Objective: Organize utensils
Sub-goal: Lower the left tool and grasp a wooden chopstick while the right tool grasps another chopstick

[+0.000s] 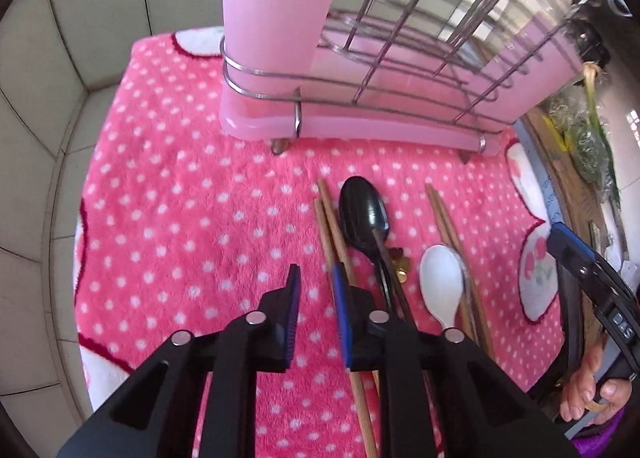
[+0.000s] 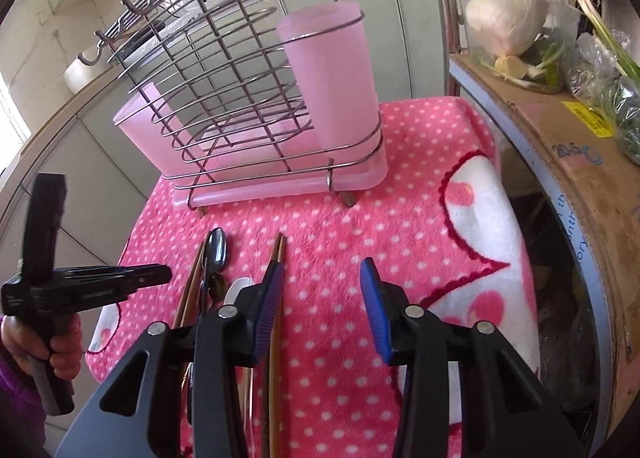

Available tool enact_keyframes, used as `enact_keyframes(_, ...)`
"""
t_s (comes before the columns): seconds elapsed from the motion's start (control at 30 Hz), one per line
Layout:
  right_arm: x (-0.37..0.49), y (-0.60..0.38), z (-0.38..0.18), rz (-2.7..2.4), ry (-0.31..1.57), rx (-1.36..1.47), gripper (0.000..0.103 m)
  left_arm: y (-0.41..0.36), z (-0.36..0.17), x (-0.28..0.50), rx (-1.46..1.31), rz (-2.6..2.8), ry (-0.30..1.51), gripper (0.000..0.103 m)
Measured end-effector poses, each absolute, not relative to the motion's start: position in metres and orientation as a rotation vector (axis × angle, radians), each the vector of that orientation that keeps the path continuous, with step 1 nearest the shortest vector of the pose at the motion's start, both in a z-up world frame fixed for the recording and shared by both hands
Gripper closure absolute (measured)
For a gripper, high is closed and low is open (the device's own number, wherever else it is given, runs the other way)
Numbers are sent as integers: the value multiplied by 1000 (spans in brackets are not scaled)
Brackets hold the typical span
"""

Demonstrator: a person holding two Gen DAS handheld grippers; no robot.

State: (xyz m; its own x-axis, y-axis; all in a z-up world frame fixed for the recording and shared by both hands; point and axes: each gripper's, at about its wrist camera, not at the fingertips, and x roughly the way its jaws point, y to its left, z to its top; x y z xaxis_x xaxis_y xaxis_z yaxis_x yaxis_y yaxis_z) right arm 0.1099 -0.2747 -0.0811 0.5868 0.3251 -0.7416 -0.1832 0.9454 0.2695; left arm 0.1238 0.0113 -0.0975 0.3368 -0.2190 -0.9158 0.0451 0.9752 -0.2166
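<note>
Utensils lie in a loose row on a pink polka-dot towel [image 1: 180,198], just in front of a wire caddy [image 2: 248,98] that holds pink plastic cups. From one side to the other there is a pair of wooden chopsticks [image 1: 332,226], a dark metal spoon [image 1: 364,210], a white plastic spoon [image 1: 442,278], and a second pair of chopsticks [image 2: 277,254]. They are laid handle-end toward the person, probably so each can be picked up and dropped upright into a cup.

The left gripper [image 1: 316,318] hangs low over the towel, tilted steeply down. Its blue-padded tongs are parted, with nothing between them; the first chopstick pair runs under and just beside one pad. The right gripper [image 2: 324,310] is also spread and empty, with the far chopstick pair passing beneath one finger. Neither tool pinches anything. My judgement is that both are lining up for a first pick.

Much is hidden. The gripper bodies cover the utensils' handles. A small gold ornament [image 1: 400,262] near the dark spoon is too small to identify. The caddy's top is cut off in the left view. A cardboard box [image 2: 560,146] with vegetables sits beside the towel.
</note>
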Motion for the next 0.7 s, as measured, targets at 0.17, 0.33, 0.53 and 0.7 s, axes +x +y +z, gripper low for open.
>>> enact_keyframes(0.17,117,-278,-87,328,945,208,64,3,-113,135,-168,-195,1282,91)
enact_keyframes(0.33,123,-275,-95,364,991,240,64,-7,-116,141,-161,-200,1305,91)
enact_keyframes(0.53,126,-268,-102,385,1030,240,64,-19,-120,148,-129,-214,1310,90)
enact_keyframes(0.7,134,-264,-109,391,1079,255,68,-25,-122,144,-117,-200,1325,90)
